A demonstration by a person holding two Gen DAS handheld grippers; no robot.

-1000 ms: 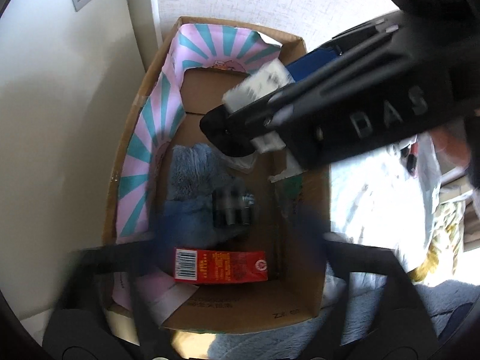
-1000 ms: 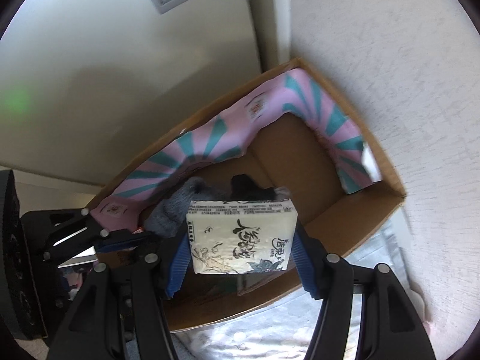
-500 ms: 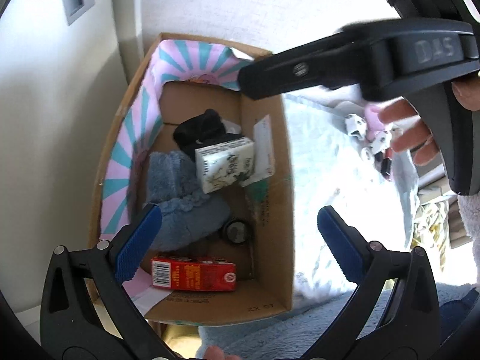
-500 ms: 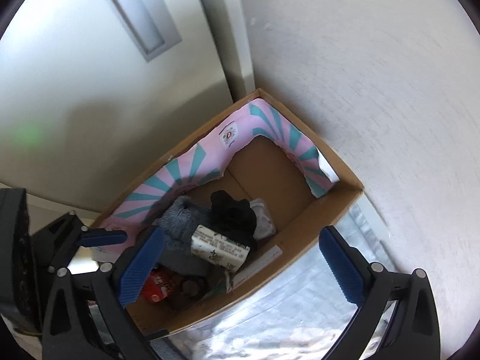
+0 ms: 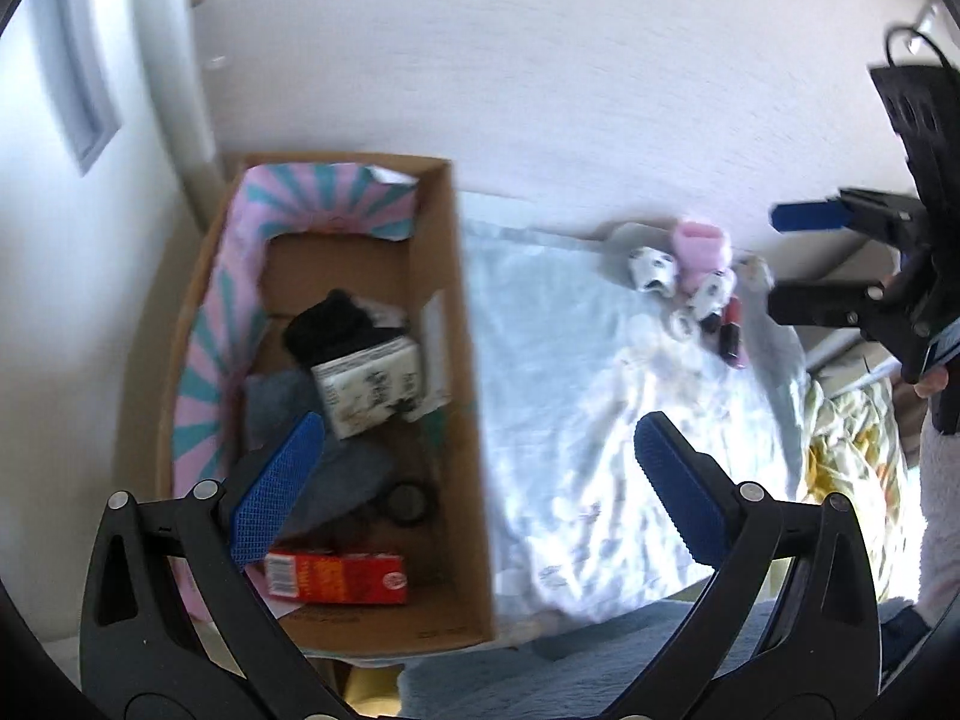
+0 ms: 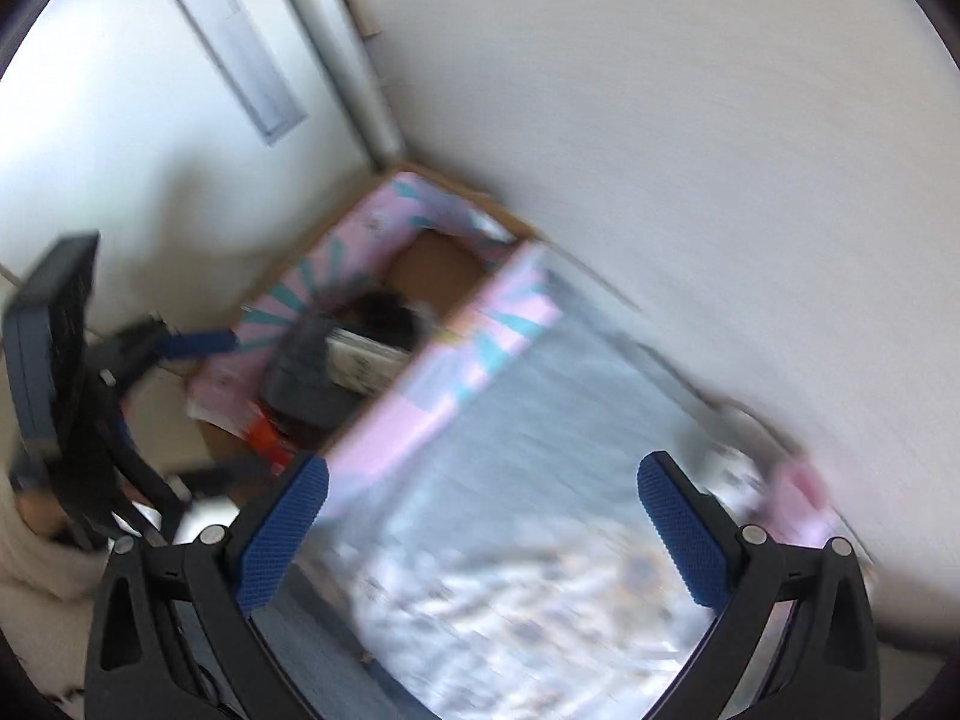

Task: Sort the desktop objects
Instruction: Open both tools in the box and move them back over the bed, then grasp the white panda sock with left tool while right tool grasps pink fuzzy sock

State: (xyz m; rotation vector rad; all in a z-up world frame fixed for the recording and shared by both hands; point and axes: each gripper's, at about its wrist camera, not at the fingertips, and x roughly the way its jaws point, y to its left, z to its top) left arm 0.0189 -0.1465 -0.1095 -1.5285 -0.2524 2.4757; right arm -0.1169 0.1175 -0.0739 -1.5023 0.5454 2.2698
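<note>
A cardboard box [image 5: 465, 360] with a pink and teal liner stands at the table's left end. Inside lie a white tissue pack [image 5: 369, 387], a black cloth [image 5: 333, 321], a grey-blue cloth [image 5: 276, 402], a black round lid [image 5: 408, 501] and a red carton [image 5: 336, 579]. My left gripper [image 5: 474, 486] is open and empty above the box's right wall. My right gripper [image 6: 480, 534] is open and empty over the pale sheet; it also shows at the right in the left wrist view [image 5: 804, 258]. The box [image 6: 420, 306] is blurred in the right wrist view.
A pale crinkled sheet [image 5: 600, 420] covers the table. Small things lie at its far right: a pink cup [image 5: 699, 246], white patterned items [image 5: 651, 267] and a dark red piece [image 5: 729, 342]. A white wall runs behind. A blue cloth [image 5: 600, 660] lies at the near edge.
My right gripper let go of the tissue pack into the box, opened and swung away to the right. My left gripper backed off and turned right, bringing the sheet into view.
</note>
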